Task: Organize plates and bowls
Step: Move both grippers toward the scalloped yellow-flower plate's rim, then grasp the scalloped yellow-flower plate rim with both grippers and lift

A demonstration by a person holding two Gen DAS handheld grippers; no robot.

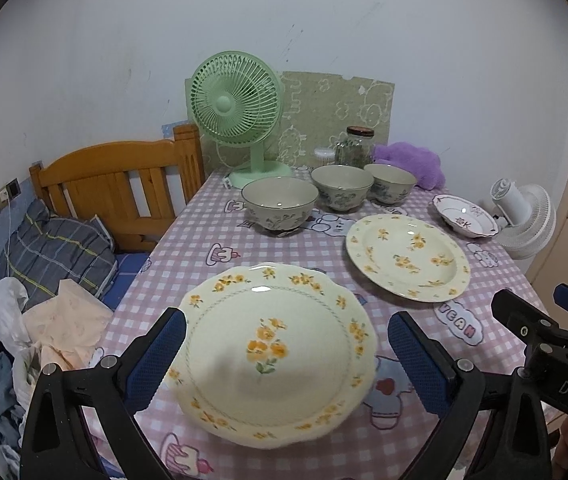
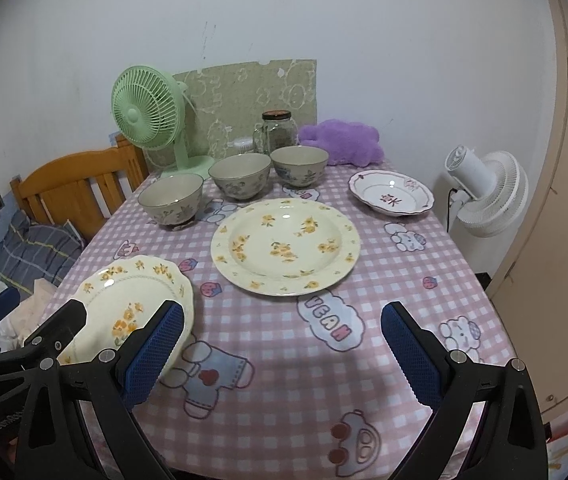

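Observation:
A scalloped cream plate point(image 1: 272, 352) point(image 2: 132, 300) with yellow flowers lies at the table's front left, and my open left gripper point(image 1: 287, 360) point(image 2: 36, 308) straddles it without touching. A round deep flowered plate point(image 1: 407, 258) point(image 2: 285, 246) sits mid-table. A small white dish point(image 1: 465, 216) point(image 2: 389, 194) with red characters is at the back right. Three grey floral bowls point(image 1: 280, 204) point(image 1: 341, 188) point(image 1: 389, 184) point(image 2: 170, 198) point(image 2: 240, 176) point(image 2: 299, 166) stand in a row behind. My right gripper point(image 2: 284, 354) point(image 1: 539, 304) hovers open over bare tablecloth at the front.
At the back stand a green fan point(image 1: 236, 108) point(image 2: 144, 108), a glass jar point(image 1: 357, 146) point(image 2: 278, 130) and a purple plush point(image 1: 411, 162) point(image 2: 341, 142). A white fan point(image 2: 487, 196) stands off the right edge. A wooden headboard point(image 1: 116, 184) and bedding lie left of the pink checked table point(image 2: 403, 280).

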